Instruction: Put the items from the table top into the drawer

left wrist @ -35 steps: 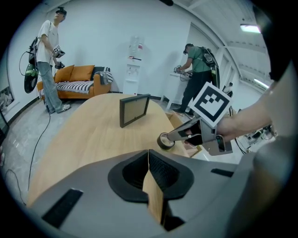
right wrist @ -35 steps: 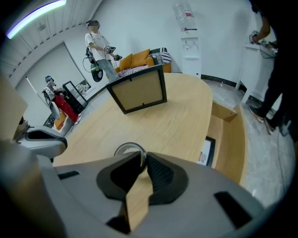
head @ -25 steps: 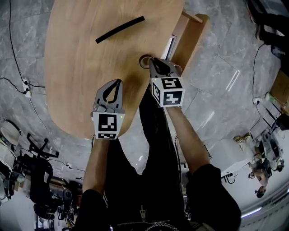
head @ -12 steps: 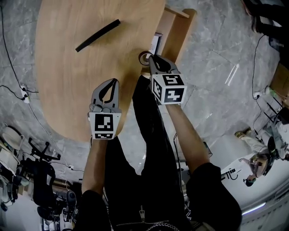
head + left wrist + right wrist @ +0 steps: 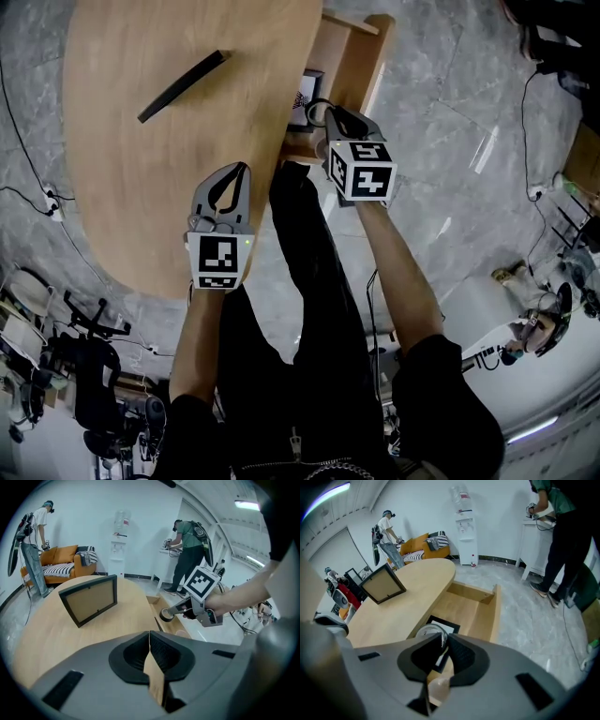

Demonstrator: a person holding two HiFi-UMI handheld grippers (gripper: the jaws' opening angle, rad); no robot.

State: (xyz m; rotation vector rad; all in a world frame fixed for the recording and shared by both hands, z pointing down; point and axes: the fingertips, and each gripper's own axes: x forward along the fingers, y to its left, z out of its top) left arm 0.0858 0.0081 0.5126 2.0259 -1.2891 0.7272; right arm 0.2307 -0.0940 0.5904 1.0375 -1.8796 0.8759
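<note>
We see the oval wooden table (image 5: 141,187) with its drawer (image 5: 361,61) pulled open at the far edge. A dark picture frame (image 5: 89,599) stands upright on the table, well apart from both grippers. A smaller black-framed picture (image 5: 305,94) lies flat inside the drawer. The left gripper (image 5: 244,169) hangs over the table's near edge, jaws pressed together on nothing. The right gripper (image 5: 330,114) is over the drawer's near end, its jaws pinching the wall of what we take to be a roll of tape (image 5: 166,615).
</note>
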